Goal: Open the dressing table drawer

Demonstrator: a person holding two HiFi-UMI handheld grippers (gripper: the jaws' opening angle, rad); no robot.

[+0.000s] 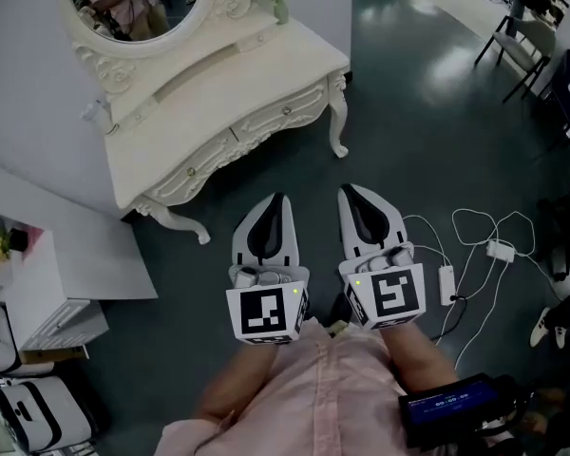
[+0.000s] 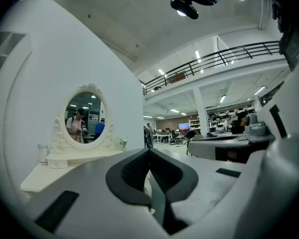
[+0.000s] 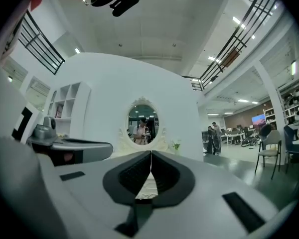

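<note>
Cream-white and ornately carved, the dressing table point(image 1: 266, 65) stands against the white wall at the upper left of the head view, with its oval mirror point(image 1: 138, 3) at the back and a small vase point(image 1: 278, 6) at the far end of the top. The two drawers point(image 1: 280, 117) in its front apron sit flush and closed, each showing a small knob. Both tools are held level and side by side over the dark floor point(image 1: 408, 112), well apart from the table and touching nothing. The left gripper point(image 1: 278, 199) has its jaws pressed together tip to tip, with nothing between them; its own view confirms this, with the table point(image 2: 65, 166) off to the left beyond. The right gripper point(image 1: 350, 191) is likewise clenched and empty, and its view looks straight toward the mirror point(image 3: 143, 124). White cables point(image 1: 475, 231) lie loose on the floor to the right of the right gripper. A chair point(image 1: 522, 50) stands at the upper right.
</note>
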